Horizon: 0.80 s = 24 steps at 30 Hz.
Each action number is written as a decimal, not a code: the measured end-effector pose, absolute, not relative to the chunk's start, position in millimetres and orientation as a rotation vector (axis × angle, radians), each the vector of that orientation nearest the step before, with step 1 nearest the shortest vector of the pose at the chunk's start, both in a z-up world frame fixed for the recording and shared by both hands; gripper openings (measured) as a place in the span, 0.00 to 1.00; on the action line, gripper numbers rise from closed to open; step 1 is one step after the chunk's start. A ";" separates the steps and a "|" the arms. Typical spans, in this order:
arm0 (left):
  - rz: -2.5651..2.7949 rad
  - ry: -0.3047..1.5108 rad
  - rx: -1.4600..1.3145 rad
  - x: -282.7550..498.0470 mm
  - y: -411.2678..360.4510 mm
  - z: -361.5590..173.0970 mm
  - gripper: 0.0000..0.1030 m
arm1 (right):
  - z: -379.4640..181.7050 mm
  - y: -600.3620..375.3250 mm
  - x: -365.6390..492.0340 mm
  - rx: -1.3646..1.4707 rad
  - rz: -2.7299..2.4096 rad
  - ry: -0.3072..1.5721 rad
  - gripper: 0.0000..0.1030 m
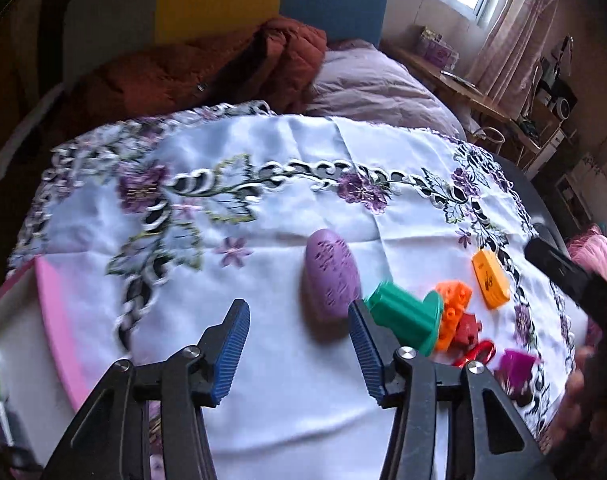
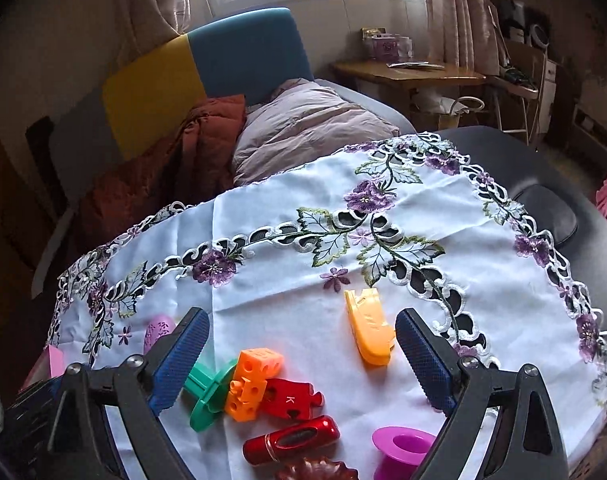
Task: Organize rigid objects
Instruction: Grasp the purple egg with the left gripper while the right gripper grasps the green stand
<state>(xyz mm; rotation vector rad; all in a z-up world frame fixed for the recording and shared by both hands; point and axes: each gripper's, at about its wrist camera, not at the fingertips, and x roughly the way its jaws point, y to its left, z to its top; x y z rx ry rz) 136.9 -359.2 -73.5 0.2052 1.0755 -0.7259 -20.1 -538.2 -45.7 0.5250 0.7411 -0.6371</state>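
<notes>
— So, what lies under your grippers?

— Your embroidered tablecloth (image 2: 287, 312) covers the table, with a pink box (image 1: 59, 320) at its left edge.

— And the grippers?

— Your left gripper (image 1: 299, 346) and right gripper (image 2: 303, 356) both stand with jaws apart, holding nothing.

— Where are the toys?

— A purple oval case (image 1: 332, 276) lies just ahead of your left gripper. Right of it, the green spool (image 1: 407, 316) touches the orange block (image 2: 255, 380) and the red puzzle piece (image 2: 291, 400). The orange clip (image 2: 369, 330) lies apart; the red tube (image 2: 291, 440) and magenta cup (image 2: 403, 448) sit nearest you.
</notes>
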 end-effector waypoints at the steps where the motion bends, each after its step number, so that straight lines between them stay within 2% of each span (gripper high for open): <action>1: -0.728 1.087 0.198 140.2 -364.8 -76.2 0.50 | -45.9 -538.7 -20.2 0.529 -0.636 0.740 0.92; 12: -0.719 1.178 0.265 165.6 -415.4 -111.6 0.53 | -48.6 -542.1 -19.9 0.572 -0.607 0.740 0.92; 15: -0.732 1.150 0.318 162.0 -417.7 -118.5 0.49 | -49.5 -542.0 -18.5 0.570 -0.603 0.744 0.92; 16: -0.730 1.134 0.359 158.1 -418.6 -118.7 0.43 | -49.6 -541.5 -18.0 0.565 -0.603 0.745 0.92; 24: -0.710 1.135 0.325 138.6 -367.1 -114.0 0.43 | -52.1 -543.4 -18.1 0.581 -0.596 0.751 0.91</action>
